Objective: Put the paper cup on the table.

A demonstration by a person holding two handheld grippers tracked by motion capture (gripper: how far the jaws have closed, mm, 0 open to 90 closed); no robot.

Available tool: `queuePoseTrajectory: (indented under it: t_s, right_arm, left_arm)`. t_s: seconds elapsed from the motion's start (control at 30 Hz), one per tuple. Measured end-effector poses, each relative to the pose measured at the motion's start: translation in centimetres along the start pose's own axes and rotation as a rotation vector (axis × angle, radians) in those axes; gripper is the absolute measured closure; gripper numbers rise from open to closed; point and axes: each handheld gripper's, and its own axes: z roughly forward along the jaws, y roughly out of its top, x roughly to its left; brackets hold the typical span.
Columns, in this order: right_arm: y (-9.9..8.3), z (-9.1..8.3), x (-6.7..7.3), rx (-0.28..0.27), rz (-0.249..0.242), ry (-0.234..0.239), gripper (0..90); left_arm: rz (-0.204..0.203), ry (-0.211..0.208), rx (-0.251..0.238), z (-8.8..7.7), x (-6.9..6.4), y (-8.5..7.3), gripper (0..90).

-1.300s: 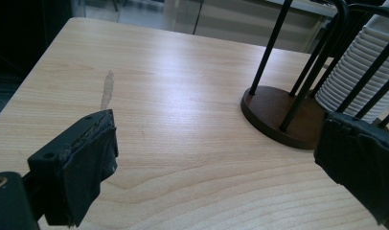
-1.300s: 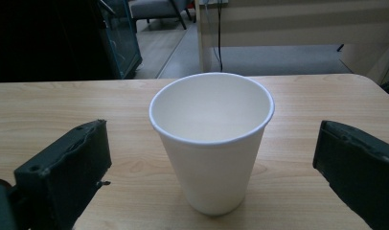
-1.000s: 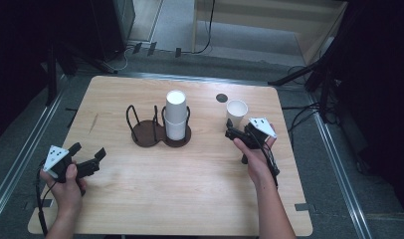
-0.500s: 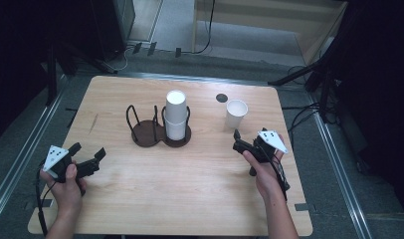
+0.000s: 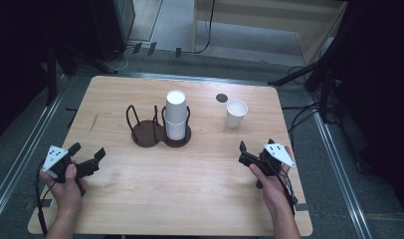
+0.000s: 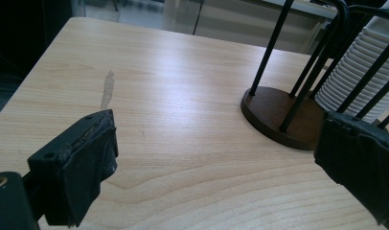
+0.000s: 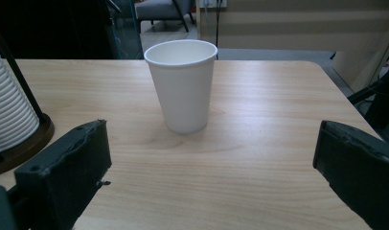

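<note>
A single white paper cup [image 5: 236, 113] stands upright on the wooden table [image 5: 200, 199], at the back right; in the right gripper view the cup [image 7: 183, 86] is straight ahead and apart from the jaws. My right gripper [image 5: 256, 145] [image 7: 211, 172] is open and empty, nearer the front than the cup. A stack of white cups [image 5: 175, 117] [image 6: 360, 76] sits in the right ring of a dark wire cup holder [image 5: 148, 135] [image 6: 283, 115]. My left gripper [image 5: 87, 150] [image 6: 216, 163] is open and empty at the front left, pointing toward the holder.
A small black round spot [image 5: 221, 98] marks the table behind the single cup. The holder's left ring has nothing in it. Metal rails run along the floor on both sides of the table, and cables lie at the right.
My right gripper has drawn back from the single cup toward the front edge, leaving the cup standing. The left gripper has stayed where it was.
</note>
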Motion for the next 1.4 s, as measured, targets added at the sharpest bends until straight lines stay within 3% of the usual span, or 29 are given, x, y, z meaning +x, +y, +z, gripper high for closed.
queuePoseTrajectory:
  t_s: [0.2, 0.33, 0.5, 0.77, 1.07, 1.4]
  right_arm:
    - [-1.0, -1.4, -0.6, 0.013, -0.001, -0.03, 0.0]
    - [-1.6, -2.3, -0.7, 0.011, -0.016, -0.028, 0.0]
    - [-2.8, -3.4, -0.9, 0.017, -0.023, -0.023, 0.0]
    - [-3.4, -4.8, -2.3, 0.01, 0.003, -0.033, 0.0]
    - [-4.4, -6.4, -3.1, 0.036, -0.042, -0.04, 0.0]
    - [-5.2, -9.0, -6.0, 0.035, -0.019, -0.066, 0.0]
  left_arm:
    - [0.011, -0.001, 0.004, 0.1, -0.1, 0.0, 1.7]
    - [0.029, -0.005, 0.006, 0.0, -0.3, 0.0, 1.7]
    - [0.018, -0.001, 0.006, 0.0, -0.2, 0.0, 1.7]
    - [0.028, 0.012, 0.002, -0.1, -0.4, -0.1, 1.7]
    - [0.028, 0.004, 0.006, -0.2, -0.4, -0.1, 1.7]
    - [0.025, 0.004, 0.006, -0.2, -0.4, -0.1, 1.7]
